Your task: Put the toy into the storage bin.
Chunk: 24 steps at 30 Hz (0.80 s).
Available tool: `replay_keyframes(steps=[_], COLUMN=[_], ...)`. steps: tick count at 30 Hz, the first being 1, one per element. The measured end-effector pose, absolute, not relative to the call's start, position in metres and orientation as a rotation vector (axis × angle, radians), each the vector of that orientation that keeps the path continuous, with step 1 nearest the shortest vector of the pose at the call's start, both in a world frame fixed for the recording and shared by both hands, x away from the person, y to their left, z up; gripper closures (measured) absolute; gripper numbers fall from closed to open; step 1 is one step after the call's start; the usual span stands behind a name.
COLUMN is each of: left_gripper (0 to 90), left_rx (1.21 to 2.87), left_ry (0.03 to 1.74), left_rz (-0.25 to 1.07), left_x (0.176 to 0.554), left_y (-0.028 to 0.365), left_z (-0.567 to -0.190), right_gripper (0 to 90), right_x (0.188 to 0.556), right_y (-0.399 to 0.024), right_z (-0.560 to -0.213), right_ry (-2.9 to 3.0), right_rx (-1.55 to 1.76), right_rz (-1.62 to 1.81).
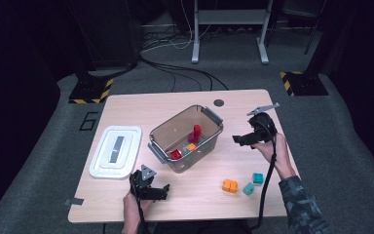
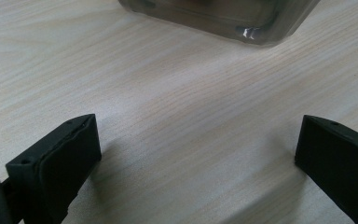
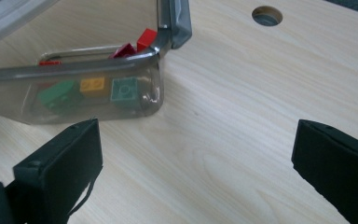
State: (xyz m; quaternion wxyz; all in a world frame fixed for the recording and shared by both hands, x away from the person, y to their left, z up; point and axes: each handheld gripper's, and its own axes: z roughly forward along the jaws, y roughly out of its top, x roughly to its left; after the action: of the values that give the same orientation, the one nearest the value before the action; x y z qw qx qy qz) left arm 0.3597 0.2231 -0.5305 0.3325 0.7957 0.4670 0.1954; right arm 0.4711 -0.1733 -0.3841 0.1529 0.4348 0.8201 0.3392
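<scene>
A clear grey bin [image 1: 168, 124] stands mid-table with red bricks [image 1: 195, 133], an orange one and a green one inside. My left gripper [image 1: 164, 191] rests low at the table's front edge, just short of the bin's near corner [image 2: 223, 18]; its jaws stand wide apart over bare wood [image 2: 196, 154]. To the right of the bin, my right gripper [image 1: 237, 140] points at it, open with nothing between the fingers [image 3: 196, 158]. Through the bin wall [image 3: 9, 109] I see green bricks [image 3: 126, 91] and a yellow-orange one [image 3: 92, 85].
A white lid [image 1: 116, 151] lies left of the bin. An orange brick [image 1: 230, 185] and two teal bricks [image 1: 248, 188] [image 1: 258, 178] sit loose at the front right. A round cable hole [image 1: 218, 103] [image 3: 266, 15] marks the far edge of the table.
</scene>
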Motion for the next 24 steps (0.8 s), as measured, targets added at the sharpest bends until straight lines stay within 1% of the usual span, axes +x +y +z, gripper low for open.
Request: replay_keyframes(steps=[10,18,24], left_gripper=[0.0,0.0,0.0], left_rx=[2.079,2.080,2.078], left_ry=[1.219,1.219,1.220], left_rz=[0.511,0.511,0.511], left_x=[0.360,0.360,0.360], left_y=[0.223,0.223,0.223], left_z=[-0.530,-0.530,-0.530], right_gripper=[1.6,1.8,1.2], right_x=[0.456,0.442,0.434], right_y=[-0.187,-0.198,-0.200], right_z=[-0.409,-0.438,-0.449], right_ry=[2.356,2.369,2.387], right_rx=[1.302,1.349,1.364], right_rz=[0.948,0.925,0.905])
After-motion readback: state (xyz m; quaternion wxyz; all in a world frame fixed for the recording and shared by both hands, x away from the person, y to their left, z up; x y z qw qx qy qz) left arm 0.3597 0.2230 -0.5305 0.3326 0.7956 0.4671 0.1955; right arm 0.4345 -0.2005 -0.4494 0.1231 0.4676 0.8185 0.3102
